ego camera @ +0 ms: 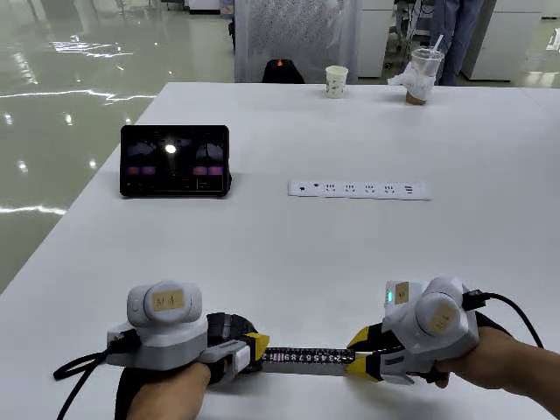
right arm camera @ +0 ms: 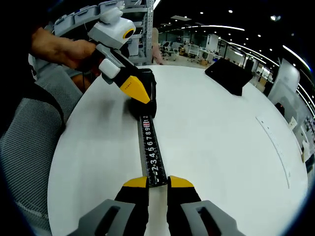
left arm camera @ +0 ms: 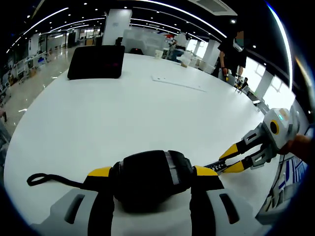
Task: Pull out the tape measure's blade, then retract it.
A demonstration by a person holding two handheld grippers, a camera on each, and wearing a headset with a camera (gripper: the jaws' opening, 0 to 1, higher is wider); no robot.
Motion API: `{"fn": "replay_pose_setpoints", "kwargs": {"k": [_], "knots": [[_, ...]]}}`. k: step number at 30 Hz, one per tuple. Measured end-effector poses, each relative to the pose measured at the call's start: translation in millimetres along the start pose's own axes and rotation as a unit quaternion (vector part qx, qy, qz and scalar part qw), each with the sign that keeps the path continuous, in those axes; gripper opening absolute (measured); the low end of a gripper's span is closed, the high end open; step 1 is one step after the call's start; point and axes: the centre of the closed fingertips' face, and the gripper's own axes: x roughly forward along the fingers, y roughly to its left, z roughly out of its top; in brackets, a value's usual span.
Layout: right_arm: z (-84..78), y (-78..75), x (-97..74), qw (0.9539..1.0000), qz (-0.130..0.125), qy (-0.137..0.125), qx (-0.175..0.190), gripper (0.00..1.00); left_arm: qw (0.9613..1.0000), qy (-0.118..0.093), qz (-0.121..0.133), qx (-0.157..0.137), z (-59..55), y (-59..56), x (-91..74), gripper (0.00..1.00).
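At the near edge of a white table (ego camera: pixel 280 254), 2 hand-held grippers face each other, with a short length of tape stretched between them. The person's hands are cut off by the bottom of the head view.

The left gripper (ego camera: pixel 249 350) has its yellow-tipped jaws clamped on either side of the black tape measure (left arm camera: pixel 150 179). In the head view, the gripper's body covers most of the case. In the left gripper view, the case sits squarely between the jaws, and a black strap (left arm camera: pixel 44 179) trails from it across the table.

The blade (right arm camera: pixel 150 152) runs flat along the tabletop from the case to the right gripper (right arm camera: pixel 158 183). Its printed numbers face up, and 2 to 9 are readable. The right gripper's jaws are drawn in on the blade's end, which sits between the 2 tips. The end hook is hidden there, and how firmly the tips press cannot be made out.

Farther back and to the left, a dark tablet (ego camera: pixel 175 160) stands propped with its screen lit, though the screen contents are too small to read. To its right, a white power strip (ego camera: pixel 359 189) lies flat on the table. At the far edge stand a paper cup (ego camera: pixel 336 80) and, well apart from it, a clear plastic cup (ego camera: pixel 423 74) with a straw
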Motion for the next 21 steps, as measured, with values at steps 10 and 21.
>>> {"fn": "replay_pose_setpoints", "kwargs": {"k": [10, 21], "knots": [[11.1, 3.0, 10.5, 1.0000, 0.003, -0.005, 0.001, 0.10, 1.0000, 0.001, -0.002, 0.000, 0.0, -0.2, 0.1, 0.57], [29.0, 7.8, 26.6, 0.9998, 0.007, -0.016, 0.002, 0.11, 1.0000, 0.002, -0.005, -0.002, 0.1, 0.3, 0.1, 0.57]]}}
